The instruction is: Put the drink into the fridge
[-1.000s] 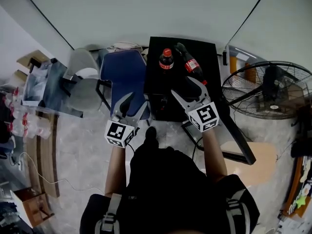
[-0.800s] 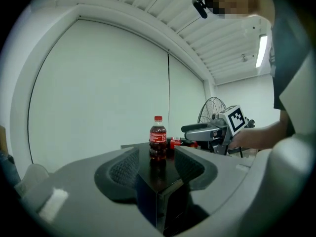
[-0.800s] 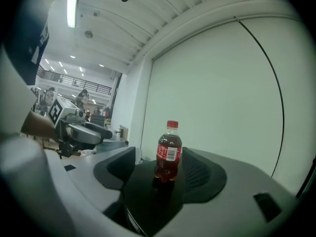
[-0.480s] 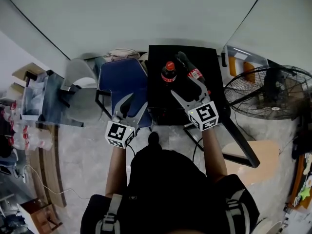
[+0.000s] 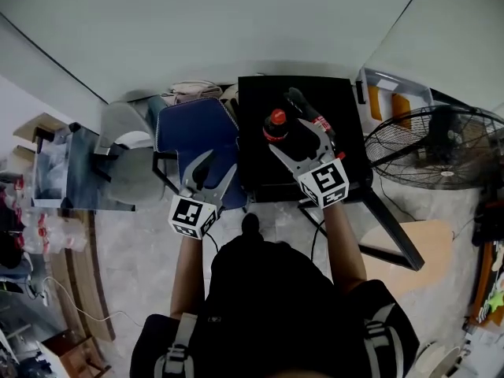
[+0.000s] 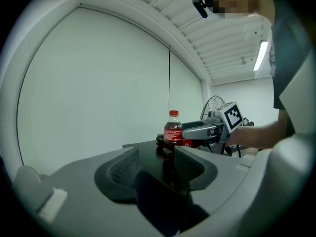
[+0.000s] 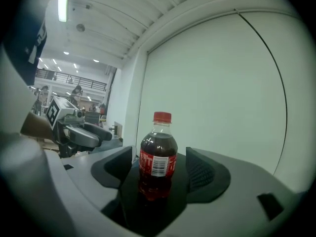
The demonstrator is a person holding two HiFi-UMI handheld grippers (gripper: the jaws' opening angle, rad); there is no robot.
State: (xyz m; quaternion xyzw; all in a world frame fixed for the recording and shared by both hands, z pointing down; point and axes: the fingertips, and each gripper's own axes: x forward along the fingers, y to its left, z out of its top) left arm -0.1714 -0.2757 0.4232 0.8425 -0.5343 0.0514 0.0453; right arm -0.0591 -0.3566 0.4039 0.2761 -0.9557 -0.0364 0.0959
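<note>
A small plastic cola bottle with a red cap (image 7: 158, 154) stands on a glossy black cabinet top (image 5: 256, 101), between the jaws of the right gripper (image 7: 159, 169). The jaws have just been opening and sit clear of it. The left gripper (image 6: 154, 168) gapes empty. A second, lying bottle (image 5: 309, 113) is partly hidden. A pale wall is behind.

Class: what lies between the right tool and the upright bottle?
Nothing: in the right gripper view the bottle stands between the right tool's jaws, which have just been opening, pads clear of it.

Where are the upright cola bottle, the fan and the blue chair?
Upright cola bottle (image 7: 157, 163): right gripper view, its red label.
Fan (image 5: 417, 152): head view, its wire guard.
Blue chair (image 5: 197, 132): head view, its seat cushion.
</note>
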